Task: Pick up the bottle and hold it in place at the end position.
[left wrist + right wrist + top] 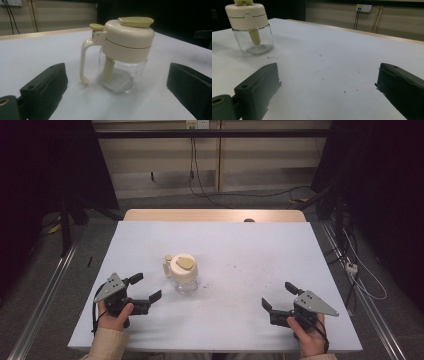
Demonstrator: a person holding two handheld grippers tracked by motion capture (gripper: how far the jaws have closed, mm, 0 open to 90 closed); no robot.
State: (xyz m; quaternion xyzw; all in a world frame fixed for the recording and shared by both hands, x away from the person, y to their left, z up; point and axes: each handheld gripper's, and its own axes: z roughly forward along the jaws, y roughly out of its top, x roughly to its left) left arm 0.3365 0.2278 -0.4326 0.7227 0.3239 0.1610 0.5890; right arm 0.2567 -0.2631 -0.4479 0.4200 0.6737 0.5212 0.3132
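A small clear glass jar with a cream lid, a handle and a yellow-green flip cap [182, 271] stands upright left of the table's middle. In the left gripper view the jar [122, 55] is close ahead, its handle pointing left. My left gripper [146, 287] rests at the front left, just left of the jar, open and empty. My right gripper [279, 295] sits at the front right, open with nothing between its jaws. From the right gripper view the jar [250, 27] is farther off at upper left.
The white table top [240, 255] has small dark specks near its middle. A wooden edge [215, 215] runs along the far side. Cables lie on the floor behind and to the right of the table.
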